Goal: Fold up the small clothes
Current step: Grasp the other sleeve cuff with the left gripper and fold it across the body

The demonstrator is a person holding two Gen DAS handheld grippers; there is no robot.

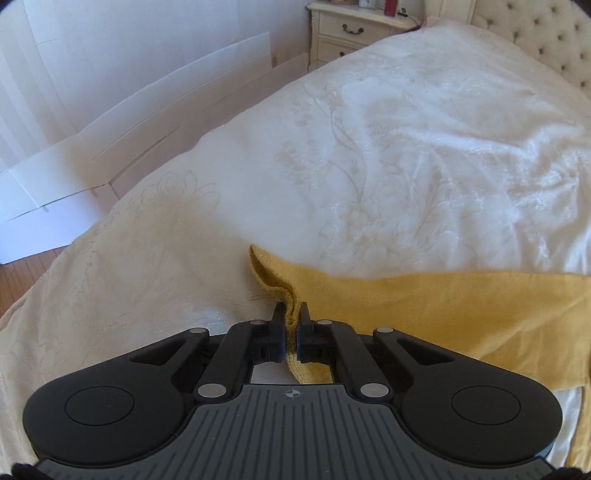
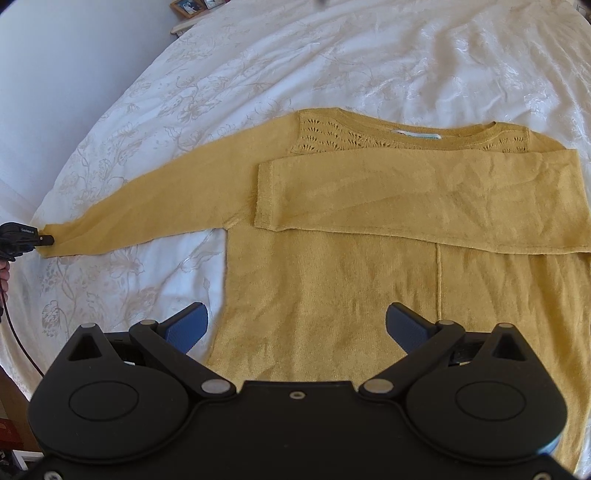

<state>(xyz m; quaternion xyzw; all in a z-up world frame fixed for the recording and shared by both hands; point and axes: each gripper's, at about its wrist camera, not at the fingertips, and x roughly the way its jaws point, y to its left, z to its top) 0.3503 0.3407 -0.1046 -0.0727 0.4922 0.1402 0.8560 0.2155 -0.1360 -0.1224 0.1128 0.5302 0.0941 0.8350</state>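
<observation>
White floral bedding [image 2: 258, 59] covers the whole work surface, a broad bed that gives the garment room to lie flat. Nearest me, the right gripper [image 2: 295, 325] hovers over the lower body of the one mustard sweater [image 2: 332, 288], its two blue-padded fingers [image 2: 188, 328] spread wide with nothing between them, apparently waiting its turn. One sleeve [image 2: 424, 203] already lies folded across the chest, just below the neckline, so I judge half of the sleeve work done. The other sleeve [image 2: 147, 206] stretches straight out to the side, and at its cuff the left gripper [image 1: 291, 314] pinches the knit edge, fingers pressed together on the bunched fabric; it is gripped at the very end, I think, so the whole sleeve can be carried over in one sweep. A person's hand [image 2: 4, 275] shows just behind that gripper. Farther off stands one cream nightstand [image 1: 354, 29] beside a tufted headboard [image 1: 546, 40], and flat white cardboard sheets [image 1: 166, 99] lean along the wall.
</observation>
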